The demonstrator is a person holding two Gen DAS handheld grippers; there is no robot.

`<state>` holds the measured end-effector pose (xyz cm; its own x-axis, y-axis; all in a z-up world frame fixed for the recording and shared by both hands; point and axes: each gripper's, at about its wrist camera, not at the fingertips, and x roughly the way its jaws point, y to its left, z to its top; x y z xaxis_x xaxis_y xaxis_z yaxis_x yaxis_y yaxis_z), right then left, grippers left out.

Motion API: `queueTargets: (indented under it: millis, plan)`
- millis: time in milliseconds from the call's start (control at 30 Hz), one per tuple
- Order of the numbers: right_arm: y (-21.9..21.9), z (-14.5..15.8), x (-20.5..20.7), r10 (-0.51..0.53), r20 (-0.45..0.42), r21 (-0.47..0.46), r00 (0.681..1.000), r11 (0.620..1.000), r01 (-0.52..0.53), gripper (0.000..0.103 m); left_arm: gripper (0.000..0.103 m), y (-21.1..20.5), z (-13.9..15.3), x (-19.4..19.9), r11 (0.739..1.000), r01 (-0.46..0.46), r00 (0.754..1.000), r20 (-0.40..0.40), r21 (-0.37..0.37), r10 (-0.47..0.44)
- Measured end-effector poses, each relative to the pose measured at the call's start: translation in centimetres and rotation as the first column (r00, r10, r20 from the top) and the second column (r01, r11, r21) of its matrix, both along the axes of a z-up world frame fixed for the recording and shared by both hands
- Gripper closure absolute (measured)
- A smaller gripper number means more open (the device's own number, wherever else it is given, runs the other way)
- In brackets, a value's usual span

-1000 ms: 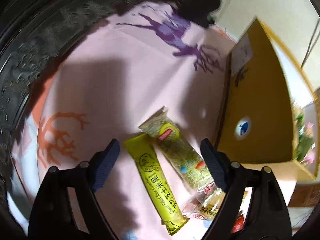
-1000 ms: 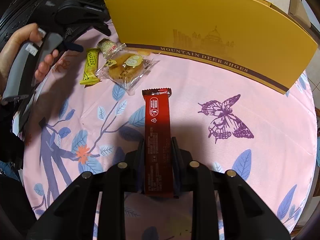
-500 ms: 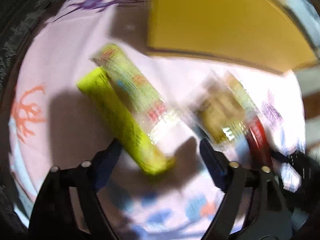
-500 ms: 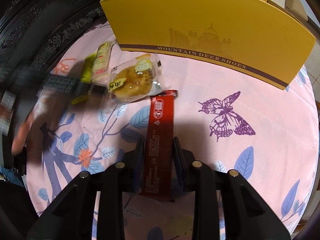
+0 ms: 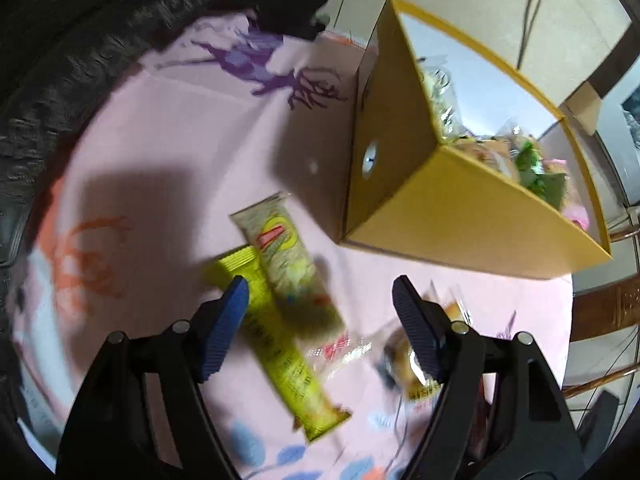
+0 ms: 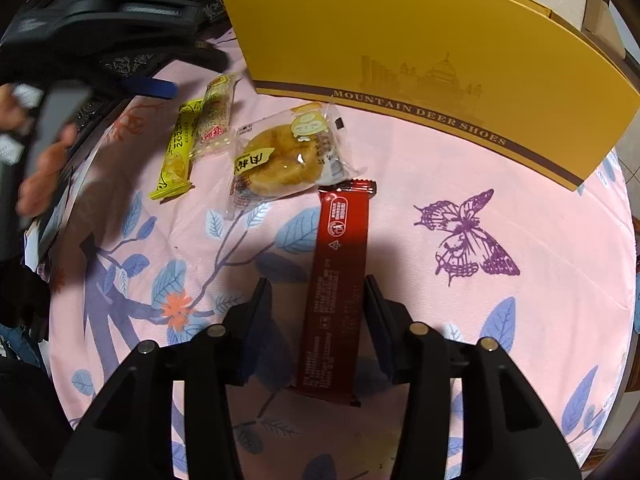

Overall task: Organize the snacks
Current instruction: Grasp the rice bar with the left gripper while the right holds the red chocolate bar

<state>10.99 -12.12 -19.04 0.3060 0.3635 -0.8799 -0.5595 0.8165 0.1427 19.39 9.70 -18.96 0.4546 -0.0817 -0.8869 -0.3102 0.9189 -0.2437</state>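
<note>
A dark red snack bar lies flat on the pink cloth between the jaws of my right gripper, which stands open around it with a gap on each side. A round pastry in clear wrap touches the bar's far end. A yellow bar and a pale green packet lie side by side under my open, empty left gripper, also seen in the right wrist view. The yellow shoe box holds several snacks.
The box's long side stands along the far side of the pink printed cloth. A dark carved chair edge borders the table at the left. A hand holds the left gripper.
My right gripper has opened and the red bar now lies loose on the cloth. My left gripper has swung about above the yellow bar and green packet, still open.
</note>
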Motion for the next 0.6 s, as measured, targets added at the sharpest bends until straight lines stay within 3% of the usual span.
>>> queueTargets:
  millis: [67,167,267,300,367,433,467,500,600]
  plan:
    - [-0.1,0.0,0.0,-0.005,-0.006,0.007,1.000,1.000,0.005,0.055,0.026,0.1,-1.3,0.8,1.000,-0.005,1.000,-0.013,0.003,0.005]
    - [-0.2,0.1,-0.1,-0.016,-0.009,0.014,1.000,1.000,0.016,0.055,0.024,-0.8,-2.6,1.6,0.996,0.027,0.998,-0.055,0.090,-0.022]
    - [-0.2,0.2,-0.2,-0.021,-0.009,0.017,1.000,1.000,0.021,0.053,0.002,-0.8,-3.9,2.1,0.986,-0.004,0.991,-0.131,0.166,0.026]
    - [-0.2,0.2,-0.2,-0.021,-0.009,0.016,1.000,1.000,0.021,0.052,0.002,-0.5,-4.6,2.1,0.984,-0.024,0.986,-0.158,0.176,0.053]
    - [-0.2,0.3,-0.2,-0.017,-0.008,0.015,1.000,1.000,0.017,0.051,0.002,-0.7,-4.6,1.7,0.978,-0.025,0.992,-0.119,0.209,0.050]
    - [-0.2,0.4,-0.2,-0.019,0.003,0.015,1.000,1.000,0.018,0.051,0.014,-0.6,-4.3,1.2,0.975,-0.036,0.994,-0.092,0.217,0.058]
    - [-0.2,0.4,-0.2,-0.018,0.003,0.016,1.000,1.000,0.018,0.050,0.051,-0.7,-3.8,0.8,0.972,-0.041,0.996,-0.068,0.233,0.059]
    - [-0.2,0.4,-0.3,-0.018,0.004,0.016,1.000,1.000,0.018,0.050,0.069,-1.0,-3.3,0.5,0.970,-0.032,0.997,-0.057,0.239,0.047]
    - [-0.1,0.6,-0.3,-0.015,0.007,0.009,1.000,1.000,0.015,0.050,0.074,-1.3,-3.0,0.5,0.977,0.016,0.997,-0.078,0.211,0.000]
